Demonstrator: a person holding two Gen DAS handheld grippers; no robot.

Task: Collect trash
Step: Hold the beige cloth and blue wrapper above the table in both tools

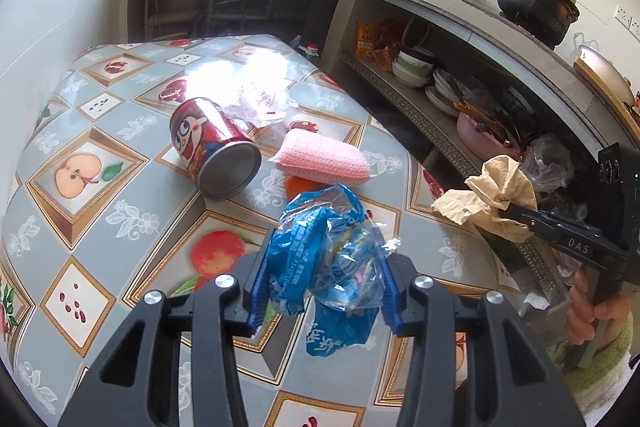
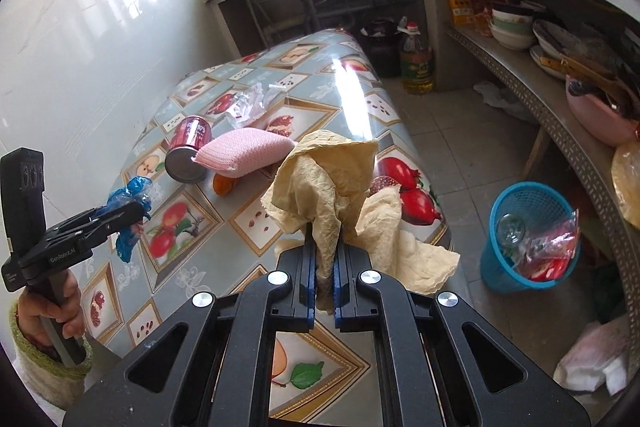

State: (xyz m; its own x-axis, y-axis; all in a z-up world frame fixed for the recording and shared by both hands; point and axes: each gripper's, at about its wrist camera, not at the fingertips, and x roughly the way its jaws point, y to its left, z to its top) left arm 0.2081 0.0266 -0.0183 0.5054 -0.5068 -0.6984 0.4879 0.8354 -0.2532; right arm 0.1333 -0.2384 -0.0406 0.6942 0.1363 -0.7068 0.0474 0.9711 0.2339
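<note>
Crumpled blue wrapper (image 1: 328, 251) is clamped between the left gripper (image 1: 322, 291) fingers. Tan paper (image 2: 320, 187) is pinched in the right gripper (image 2: 324, 291). Blue bin (image 2: 520, 239), right of it, is partly filled. Ahead on the table (image 2: 200, 267), red can (image 1: 212, 147) and clear plastic (image 1: 260, 99) are left.

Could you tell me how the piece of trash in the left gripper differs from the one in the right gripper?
The left gripper holds a blue wrapper: glossy, part-clear printed plastic. The right gripper holds a paper towel: matte, beige, plain and larger. The wrapper bulges between wider-set fingers; the towel is pinched thin. Both are crumpled and held above the table.
</note>
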